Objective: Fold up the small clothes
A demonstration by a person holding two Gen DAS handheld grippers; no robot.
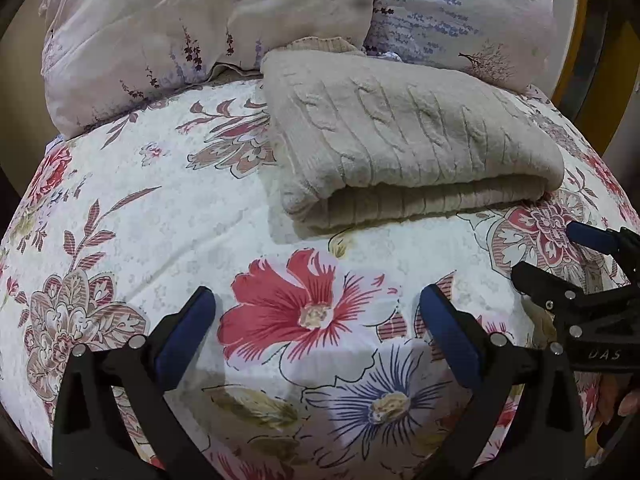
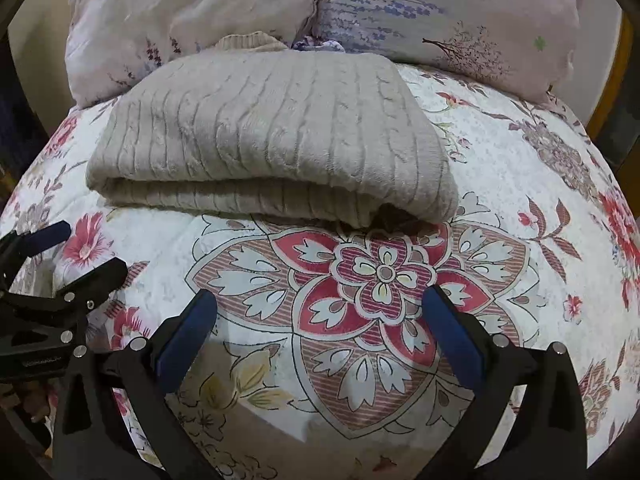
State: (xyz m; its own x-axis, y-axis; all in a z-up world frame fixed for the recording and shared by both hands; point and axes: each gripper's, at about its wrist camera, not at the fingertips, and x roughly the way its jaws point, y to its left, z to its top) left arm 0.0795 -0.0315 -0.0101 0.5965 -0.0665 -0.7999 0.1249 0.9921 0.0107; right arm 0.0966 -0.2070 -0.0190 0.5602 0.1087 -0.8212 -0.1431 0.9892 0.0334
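Observation:
A beige cable-knit sweater (image 1: 404, 140) lies folded in a thick rectangle on the flowered bedspread (image 1: 160, 200); it also shows in the right wrist view (image 2: 272, 136). My left gripper (image 1: 316, 312) is open and empty, held above the bedspread short of the sweater's near fold. My right gripper (image 2: 320, 312) is open and empty too, also in front of the sweater. The right gripper shows at the right edge of the left wrist view (image 1: 560, 256), and the left gripper at the left edge of the right wrist view (image 2: 80, 252).
Two pale floral pillows (image 1: 200, 32) (image 2: 440, 12) lean at the head of the bed right behind the sweater. The bedspread (image 2: 520, 240) falls away at the sides. A dark frame and a yellowish edge (image 1: 576, 40) stand at the far right.

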